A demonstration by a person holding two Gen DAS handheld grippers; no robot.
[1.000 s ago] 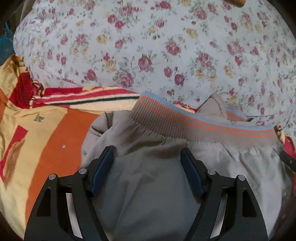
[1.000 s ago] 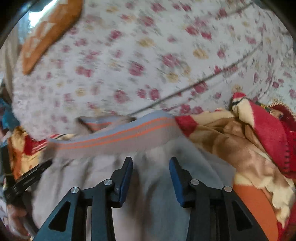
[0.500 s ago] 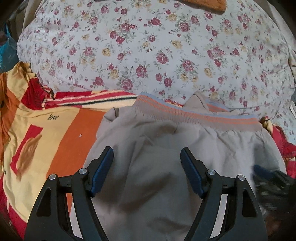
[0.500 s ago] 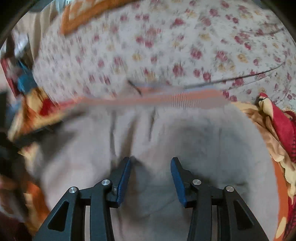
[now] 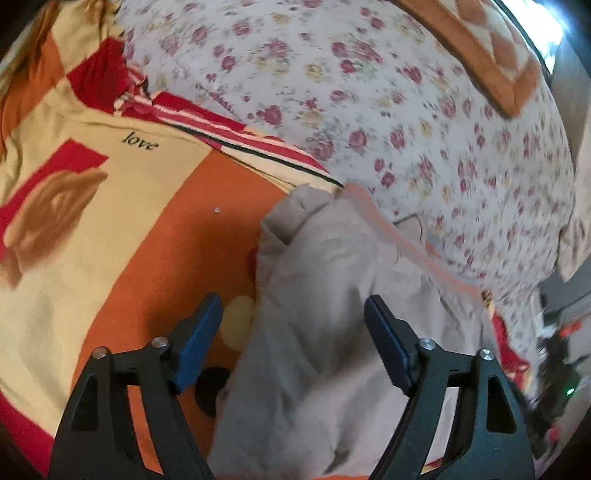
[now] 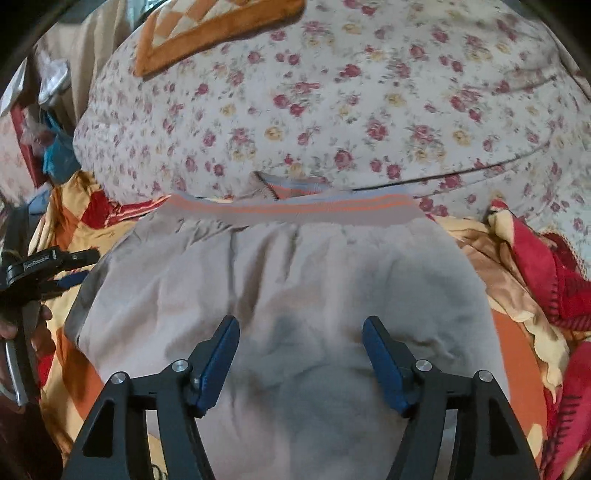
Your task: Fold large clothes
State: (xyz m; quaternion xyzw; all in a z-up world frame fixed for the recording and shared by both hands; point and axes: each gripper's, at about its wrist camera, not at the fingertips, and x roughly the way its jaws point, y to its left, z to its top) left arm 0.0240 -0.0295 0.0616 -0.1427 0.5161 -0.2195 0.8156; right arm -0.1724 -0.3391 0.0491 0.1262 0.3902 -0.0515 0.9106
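the grey garment (image 6: 280,295) lies spread flat on an orange, yellow and red blanket (image 5: 110,206), its ribbed waistband with orange stripes (image 6: 295,212) at the far edge, against a floral quilt (image 6: 332,110). the right hand-held gripper (image 6: 301,354) hovers over the middle of the garment; its jaws have just been opening and stand apart, with nothing clamped between them. the left hand-held gripper (image 5: 293,332) sits over the garment's left edge, one blue pad above the blanket, the other above grey cloth; its jaws have just widened and grip nothing. in the right wrist view it shows at the left (image 6: 48,266), beside the garment's edge. an orange-bordered cushion (image 6: 207,33) rests on the quilt further back. a rumpled fold of the blanket (image 6: 546,280) is bunched just beside the garment's right side.
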